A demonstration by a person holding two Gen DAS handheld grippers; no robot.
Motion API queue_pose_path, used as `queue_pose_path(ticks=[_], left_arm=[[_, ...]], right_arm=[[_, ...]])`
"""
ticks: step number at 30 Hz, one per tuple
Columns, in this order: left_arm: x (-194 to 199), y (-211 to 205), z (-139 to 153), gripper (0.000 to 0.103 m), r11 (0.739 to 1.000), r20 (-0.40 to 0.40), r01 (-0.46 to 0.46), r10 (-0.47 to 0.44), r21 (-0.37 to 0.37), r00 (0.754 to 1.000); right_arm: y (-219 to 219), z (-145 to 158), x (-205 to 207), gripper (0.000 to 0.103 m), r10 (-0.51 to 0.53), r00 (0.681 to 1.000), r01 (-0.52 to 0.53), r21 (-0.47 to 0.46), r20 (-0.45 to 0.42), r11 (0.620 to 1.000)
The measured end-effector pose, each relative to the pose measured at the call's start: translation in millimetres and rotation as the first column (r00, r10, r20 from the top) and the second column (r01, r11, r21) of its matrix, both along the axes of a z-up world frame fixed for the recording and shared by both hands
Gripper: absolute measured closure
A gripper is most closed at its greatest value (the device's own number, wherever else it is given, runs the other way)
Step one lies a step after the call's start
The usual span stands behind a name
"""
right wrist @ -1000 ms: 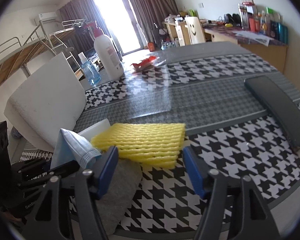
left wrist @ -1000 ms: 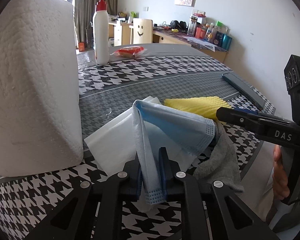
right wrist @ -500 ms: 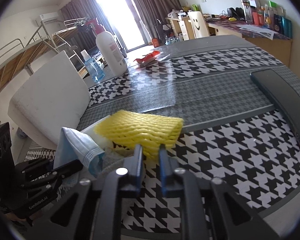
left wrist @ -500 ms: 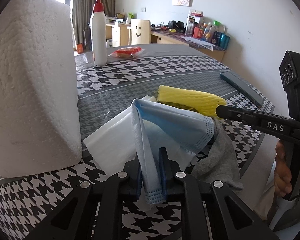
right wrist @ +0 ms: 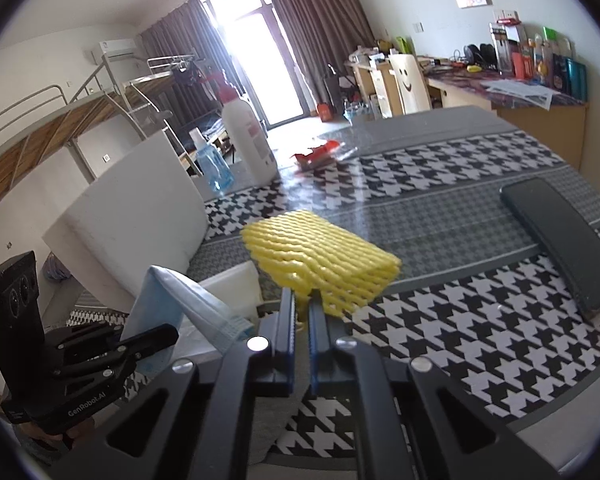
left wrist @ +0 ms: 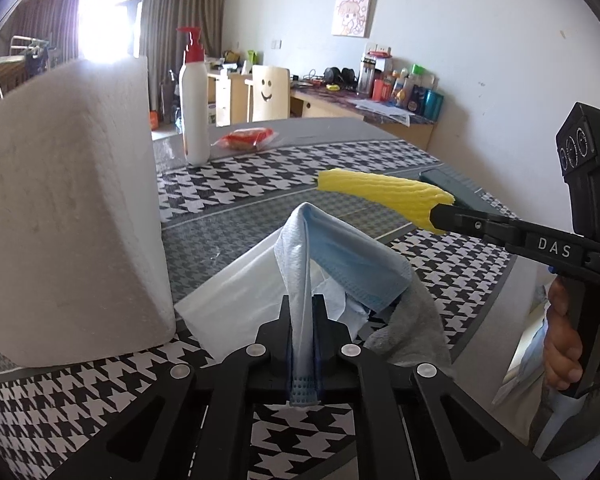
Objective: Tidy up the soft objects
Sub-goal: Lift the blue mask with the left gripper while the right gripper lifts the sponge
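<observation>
The yellow foam net, a ribbed mesh pad folded flat, hangs in the air above the houndstooth tablecloth, pinched at its near corner by the right gripper, whose jaws are closed tight on it. The blue face mask, thin pleated fabric, rises in a tent-like fold from the left gripper, whose jaws are clamped on its edge. Both grippers tilt downward over the table's near edge. A grey cloth and a white sheet lie under the mask, beside a white foam block.
</observation>
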State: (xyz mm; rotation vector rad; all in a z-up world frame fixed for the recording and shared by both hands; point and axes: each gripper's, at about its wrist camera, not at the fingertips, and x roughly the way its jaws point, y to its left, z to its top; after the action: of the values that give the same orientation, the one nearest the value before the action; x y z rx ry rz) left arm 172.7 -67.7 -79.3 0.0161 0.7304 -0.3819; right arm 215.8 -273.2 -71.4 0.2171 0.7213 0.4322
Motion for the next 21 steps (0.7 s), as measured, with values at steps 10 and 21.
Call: queue_pose_path(ticks=[10, 21], left_arm=[[-11.8, 6.8, 22.0, 0.096, 0.999, 0.064, 0.000, 0.002, -0.035, 0.998], [-17.5, 10.4, 37.9, 0.097, 0.998, 0.120, -0.001, 0.009, -0.064, 0.993]], right_arm=[[6.6, 17.1, -13.7, 0.095, 0.001, 0.998, -0.001, 0.001, 0.055, 1.000], [8.3, 26.6, -20.0, 0.095, 0.001, 0.996, -0.001, 0.000, 0.088, 1.000]])
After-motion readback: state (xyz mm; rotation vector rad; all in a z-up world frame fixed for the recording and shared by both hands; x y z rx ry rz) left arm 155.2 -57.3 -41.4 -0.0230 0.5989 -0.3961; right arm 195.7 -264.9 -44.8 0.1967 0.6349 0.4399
